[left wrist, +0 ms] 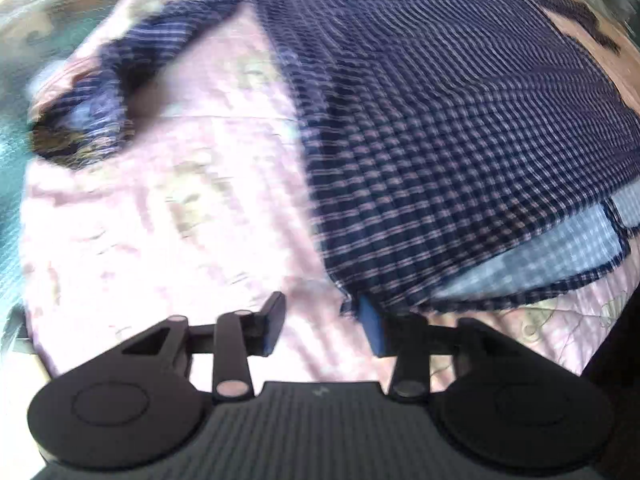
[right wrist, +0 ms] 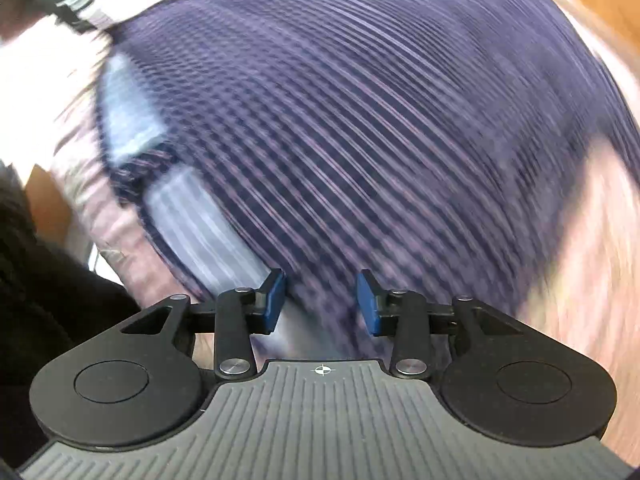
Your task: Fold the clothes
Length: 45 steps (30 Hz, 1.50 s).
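The checked shirt [left wrist: 460,120] lay spread on the pink bedcover [left wrist: 160,220]. Both the left gripper [left wrist: 322,326] and right gripper [right wrist: 322,304] hung over it, jaws apart and empty. Probably between folds; next, regrip an edge.

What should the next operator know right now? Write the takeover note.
Left gripper: open, empty, beside the shirt's hem corner, over the pink bedspread.
Right gripper: open, empty, above the shirt body.
Checked shirt: spread flat on the bedspread, one sleeve out sideways, pale inside showing at the hem.
Done: shirt laid out.
Left: fold the sleeve in, then the body.
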Each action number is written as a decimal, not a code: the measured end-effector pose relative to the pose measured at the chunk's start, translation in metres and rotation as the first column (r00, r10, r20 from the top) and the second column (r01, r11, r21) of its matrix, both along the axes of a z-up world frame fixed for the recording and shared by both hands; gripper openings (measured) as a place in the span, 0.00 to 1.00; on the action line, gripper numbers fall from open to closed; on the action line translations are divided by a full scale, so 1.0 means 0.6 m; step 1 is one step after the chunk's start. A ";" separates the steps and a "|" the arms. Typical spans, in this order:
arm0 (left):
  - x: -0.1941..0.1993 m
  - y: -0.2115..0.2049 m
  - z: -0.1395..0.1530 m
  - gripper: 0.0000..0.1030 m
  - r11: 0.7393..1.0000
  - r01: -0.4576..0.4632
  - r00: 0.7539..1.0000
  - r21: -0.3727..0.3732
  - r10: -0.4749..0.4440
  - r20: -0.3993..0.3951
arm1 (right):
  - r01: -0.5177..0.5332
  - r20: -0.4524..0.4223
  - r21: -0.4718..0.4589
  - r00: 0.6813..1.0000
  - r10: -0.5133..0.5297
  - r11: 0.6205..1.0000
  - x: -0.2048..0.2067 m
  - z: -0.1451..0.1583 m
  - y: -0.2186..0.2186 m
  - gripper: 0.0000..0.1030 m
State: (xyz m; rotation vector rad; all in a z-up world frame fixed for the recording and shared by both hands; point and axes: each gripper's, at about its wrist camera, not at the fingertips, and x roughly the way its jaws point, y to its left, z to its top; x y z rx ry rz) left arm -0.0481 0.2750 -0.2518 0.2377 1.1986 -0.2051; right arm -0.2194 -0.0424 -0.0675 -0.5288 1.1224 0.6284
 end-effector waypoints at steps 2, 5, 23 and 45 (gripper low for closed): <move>-0.004 -0.011 0.019 0.36 0.999 0.053 0.998 0.002 -0.053 0.046 | 0.049 0.018 -0.060 0.999 -0.048 0.997 -0.024 0.010 -0.041 0.36; 0.015 -0.063 0.017 0.48 0.979 0.201 0.975 0.035 -0.203 0.086 | 0.005 0.096 -0.028 0.995 -0.002 1.000 -0.051 0.045 -0.023 0.38; 0.084 -0.013 0.030 0.12 0.943 0.029 0.999 -0.332 -0.012 0.052 | -0.031 -0.100 0.058 0.994 0.037 0.998 -0.016 0.086 -0.003 0.04; 0.179 -0.054 0.012 0.24 0.943 -0.320 0.931 -0.088 0.296 -0.213 | 0.146 0.044 0.085 0.988 -0.150 0.986 0.373 0.142 -0.219 0.32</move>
